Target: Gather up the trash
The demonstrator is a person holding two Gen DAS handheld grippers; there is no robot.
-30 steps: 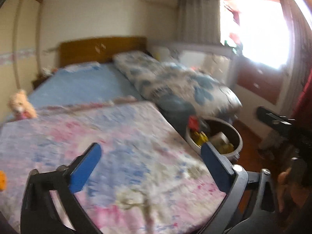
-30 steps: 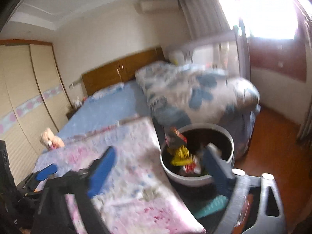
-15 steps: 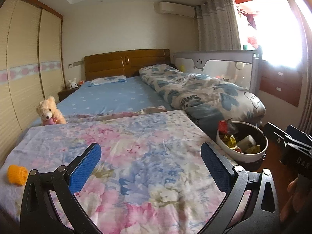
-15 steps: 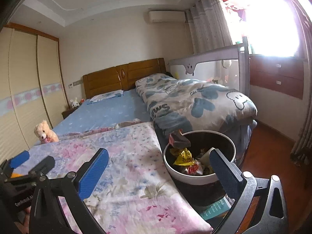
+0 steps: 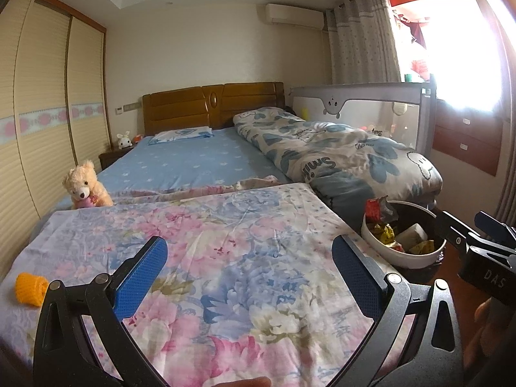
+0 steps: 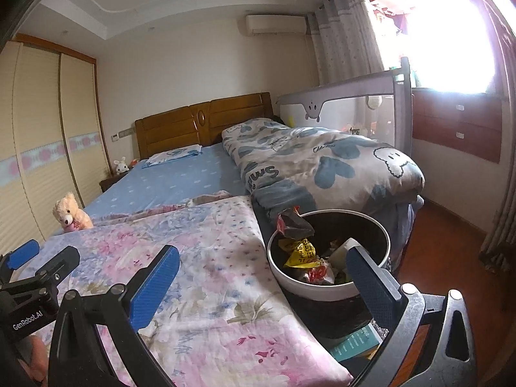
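A round bin (image 6: 329,287) with a white rim stands on the floor beside the floral bed, holding several wrappers, among them a yellow wrapper (image 6: 298,253) and a red and dark one (image 6: 292,224) on its rim. The left wrist view shows the same bin (image 5: 403,259) at the right. An orange crumpled piece (image 5: 30,289) lies on the floral sheet at the far left. My left gripper (image 5: 248,271) hangs open over the floral sheet, empty. My right gripper (image 6: 261,277) is open and empty, its right finger in front of the bin.
A floral sheet (image 5: 245,251) covers the near bed. Behind it lie a blue bed (image 5: 193,164), a rolled duvet (image 5: 332,151) and a teddy bear (image 5: 84,183). A grey bed rail (image 6: 354,103) and red drawers (image 6: 458,129) stand at the right. A teal book (image 6: 354,343) lies under the bin.
Both views have steadied from a blurred swing and pulled back from the bin. The orange piece has come into the left wrist view. Both grippers stay open.
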